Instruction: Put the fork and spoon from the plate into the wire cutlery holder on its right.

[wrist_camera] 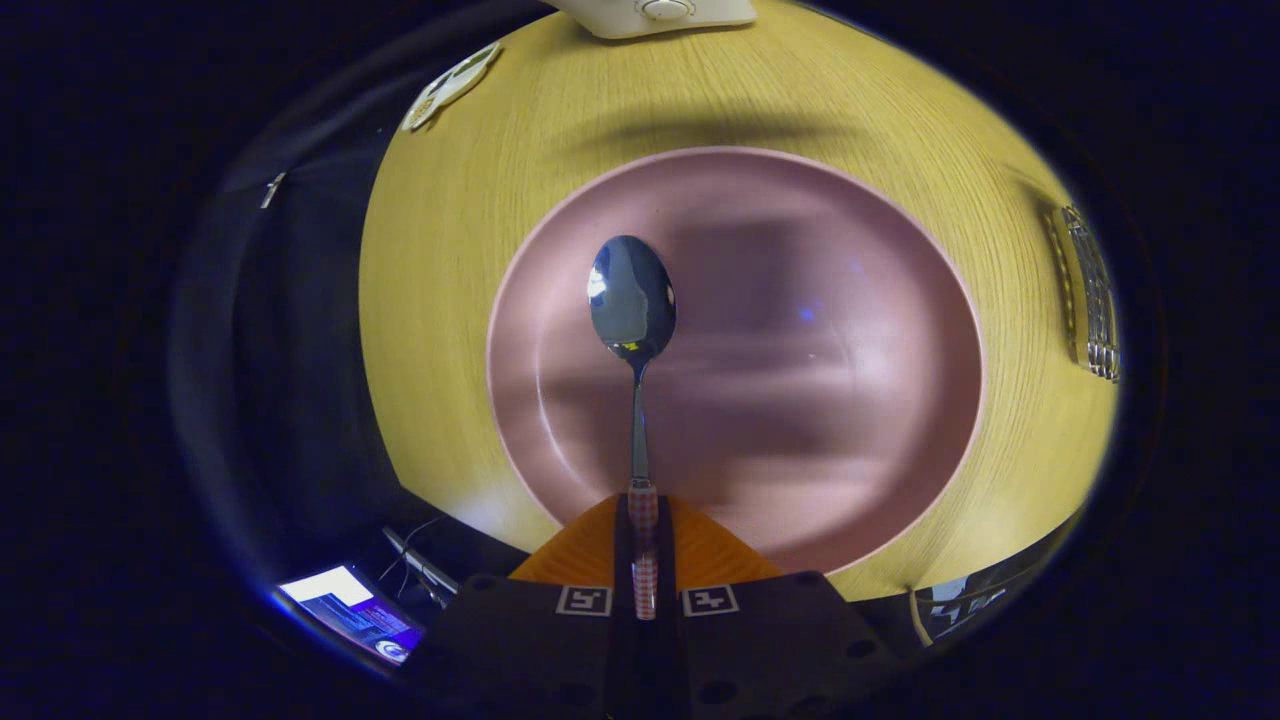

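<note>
My claw clamped on the spoon, held over the plate.

My two fingers are nearly together, both pressing the spoon's checked handle (it runs straight down the narrow gap between them). The steel stem reaches forward to a shiny oval bowl, hollow side up, over the left half of the pink plate; whether it touches the plate I cannot tell. The plate sits on a pale wood-grain table. The wire cutlery holder stands to the plate's right, near the table edge. A white device lies beyond the plate; a lit screen glows left of my fingers.
</note>
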Motion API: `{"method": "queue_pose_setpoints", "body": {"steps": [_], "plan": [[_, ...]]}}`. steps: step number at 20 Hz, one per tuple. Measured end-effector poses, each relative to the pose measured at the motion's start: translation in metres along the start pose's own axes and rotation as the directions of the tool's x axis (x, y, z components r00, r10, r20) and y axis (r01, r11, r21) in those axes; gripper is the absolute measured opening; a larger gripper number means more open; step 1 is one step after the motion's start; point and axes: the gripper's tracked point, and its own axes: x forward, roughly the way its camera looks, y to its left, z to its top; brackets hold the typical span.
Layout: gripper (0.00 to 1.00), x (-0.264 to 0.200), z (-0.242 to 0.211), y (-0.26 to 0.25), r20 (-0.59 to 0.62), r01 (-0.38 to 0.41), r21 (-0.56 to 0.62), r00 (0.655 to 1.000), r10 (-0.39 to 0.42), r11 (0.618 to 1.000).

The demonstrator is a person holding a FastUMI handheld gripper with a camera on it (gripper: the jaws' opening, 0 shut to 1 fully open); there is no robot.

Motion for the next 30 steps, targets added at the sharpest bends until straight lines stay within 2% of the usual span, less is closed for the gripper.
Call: {"method": "queue_pose_setpoints", "body": {"steps": [5,9,11,13,15,17,21,25,30], "plan": [[0.10,-0.083,0.001,0.000,0.030,-0.071,-0.128,0.997,0.076,0.989],[0.11,-0.167,0.012,-0.024,0.057,-0.088,-0.154,0.994,0.098,0.984],[0.10,-0.209,0.014,-0.056,0.055,-0.048,-0.159,0.997,0.057,0.986],[0.11,-0.240,0.010,-0.098,0.013,0.026,-0.164,1.000,-0.024,0.986],[0.11,-0.258,0.009,-0.128,-0.047,0.083,-0.165,0.995,-0.092,0.983],[0.10,-0.267,0.006,-0.142,-0.132,0.093,-0.146,0.985,-0.112,0.985],[0.11,-0.272,0.004,-0.179,-0.304,0.188,-0.153,0.925,-0.227,0.970],[0.11,-0.262,0.018,-0.192,-0.417,0.259,-0.133,0.861,-0.291,0.957],[0.10,-0.256,0.022,-0.201,-0.564,0.336,-0.170,0.738,-0.371,0.926]]}}
